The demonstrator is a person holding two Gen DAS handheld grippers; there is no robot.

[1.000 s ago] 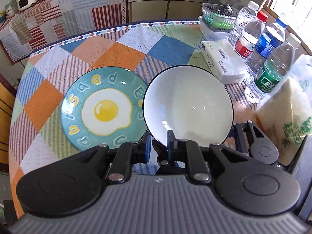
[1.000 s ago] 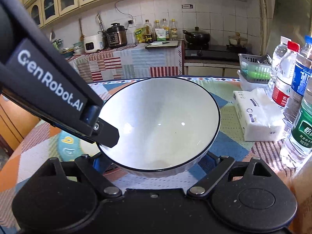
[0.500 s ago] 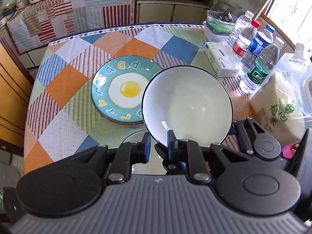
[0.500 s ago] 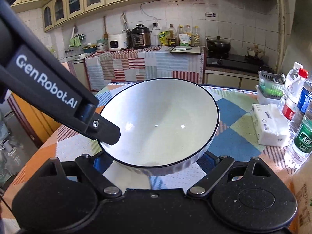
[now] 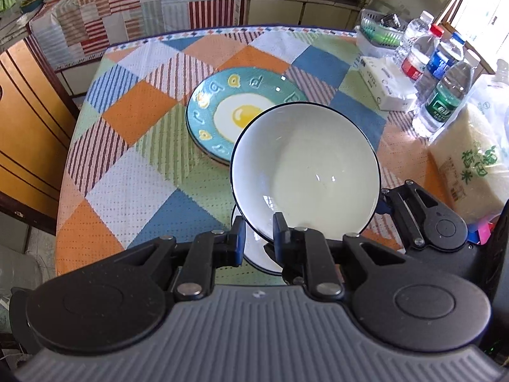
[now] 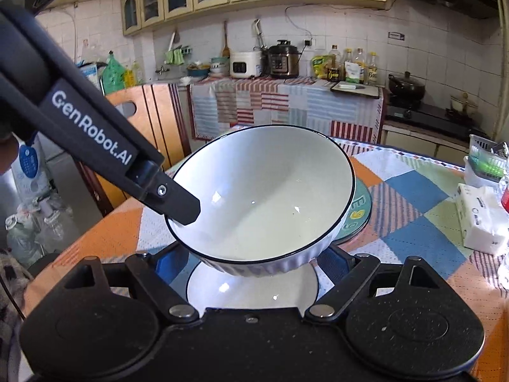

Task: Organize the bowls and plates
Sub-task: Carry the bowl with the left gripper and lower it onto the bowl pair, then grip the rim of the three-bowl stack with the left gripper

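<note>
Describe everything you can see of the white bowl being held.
The white bowl is round, glossy, ceramic-looking, with a thin dark rim line and a ribbed outer wall. It looks empty. It is lifted off the table and tilted. The left gripper pinches its near rim, one finger inside; the right gripper flanks its base, contact unclear. It hangs above a second white dish, with the egg plate behind.

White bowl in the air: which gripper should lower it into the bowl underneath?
Left. The left gripper pinches the white bowl at its near rim, and the lower bowl sits right beneath it. The right gripper only flanks the bowl's base with fingers spread wide; firm contact there can't be confirmed.
</note>
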